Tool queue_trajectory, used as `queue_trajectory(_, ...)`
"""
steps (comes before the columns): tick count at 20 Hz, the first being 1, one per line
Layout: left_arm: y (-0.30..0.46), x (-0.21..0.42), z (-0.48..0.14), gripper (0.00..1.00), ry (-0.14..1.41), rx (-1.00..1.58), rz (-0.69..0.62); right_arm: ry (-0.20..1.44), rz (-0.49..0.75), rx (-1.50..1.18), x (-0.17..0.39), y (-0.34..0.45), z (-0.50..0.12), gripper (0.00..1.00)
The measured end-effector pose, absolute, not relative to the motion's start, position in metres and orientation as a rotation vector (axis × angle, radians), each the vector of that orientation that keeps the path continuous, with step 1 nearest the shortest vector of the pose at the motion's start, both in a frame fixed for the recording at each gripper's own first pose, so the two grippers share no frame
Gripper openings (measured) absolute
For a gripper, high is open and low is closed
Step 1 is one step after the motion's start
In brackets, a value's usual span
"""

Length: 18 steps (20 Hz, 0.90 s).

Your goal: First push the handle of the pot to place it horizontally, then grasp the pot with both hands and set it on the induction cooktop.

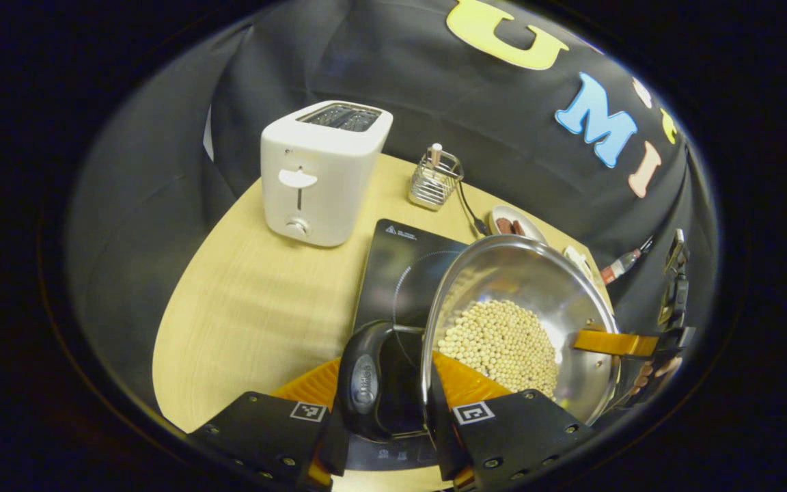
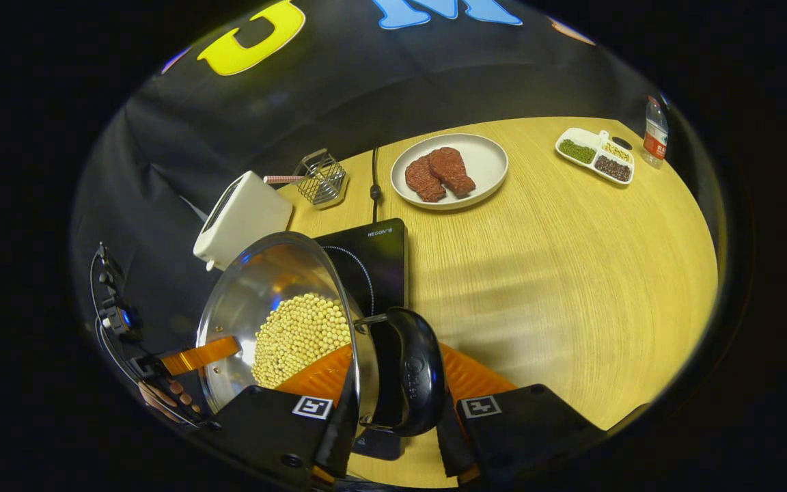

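A: Between the left tongs [image 1: 383,437], what sits there?

B: The pot [image 1: 523,321] by one black loop handle [image 1: 366,379]; the tongs are closed down on that handle, a finger on each side. Just right of them the steel bowl of the pot opens, holding a heap of pale round beans [image 1: 503,342]. The pot is tilted, above the black induction cooktop [image 1: 400,263].

A: And ahead of them to the left?

B: A white toaster [image 1: 322,171] on the surface [image 1: 243,294]; straight ahead, a wire rack [image 1: 434,181] with one stick in it.

A: The right tongs [image 2: 390,430]?

B: Also closed on a loop handle [image 2: 410,372], the opposite one. The pot's bowl with the beans lies just left of them. At the pot's far rim the other tongs' finger shows, with a hand [image 2: 168,396] behind it.

A: What does the right gripper view add?

B: Ahead of the tongs, a round plate [image 2: 482,171] carrying two reddish-brown slabs of meat [image 2: 438,174]. Far right, a divided white dish [image 2: 595,154] with green, pale and dark grains in separate compartments, and a bottle [image 2: 654,133] beside it.
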<state>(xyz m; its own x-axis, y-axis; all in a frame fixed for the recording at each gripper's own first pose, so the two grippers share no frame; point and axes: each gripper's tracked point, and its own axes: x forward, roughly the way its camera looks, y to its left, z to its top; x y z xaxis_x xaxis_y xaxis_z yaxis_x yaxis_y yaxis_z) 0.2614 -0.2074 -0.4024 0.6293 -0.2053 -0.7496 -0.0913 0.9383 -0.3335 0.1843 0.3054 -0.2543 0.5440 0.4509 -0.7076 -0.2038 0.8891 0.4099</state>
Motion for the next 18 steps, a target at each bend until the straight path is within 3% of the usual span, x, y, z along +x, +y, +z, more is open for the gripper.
queue_trajectory(3,-0.206,0.261,-0.401,0.52,0.892,-0.346,-0.073,0.921,0.386,0.312,0.198,0.314,-0.261,0.50)
queue_trajectory(5,-0.204,0.262,-0.401,0.55,0.888,-0.339,-0.079,0.916,0.377,0.322,0.208,0.320,-0.263,0.53)
queue_trajectory(6,-0.203,0.263,-0.400,0.52,0.887,-0.330,-0.082,0.913,0.374,0.324,0.213,0.322,-0.264,0.50)
queue_trajectory(7,-0.202,0.262,-0.402,0.52,0.883,-0.317,-0.084,0.912,0.370,0.324,0.215,0.324,-0.265,0.53)
queue_trajectory(13,-0.201,0.266,-0.402,0.55,0.860,-0.291,-0.091,0.901,0.351,0.346,0.233,0.332,-0.268,0.50)
queue_trajectory(14,-0.200,0.267,-0.402,0.55,0.852,-0.288,-0.089,0.897,0.347,0.347,0.235,0.333,-0.268,0.53)
queue_trajectory(18,-0.200,0.268,-0.403,0.52,0.833,-0.298,-0.090,0.876,0.349,0.348,0.241,0.334,-0.270,0.50)
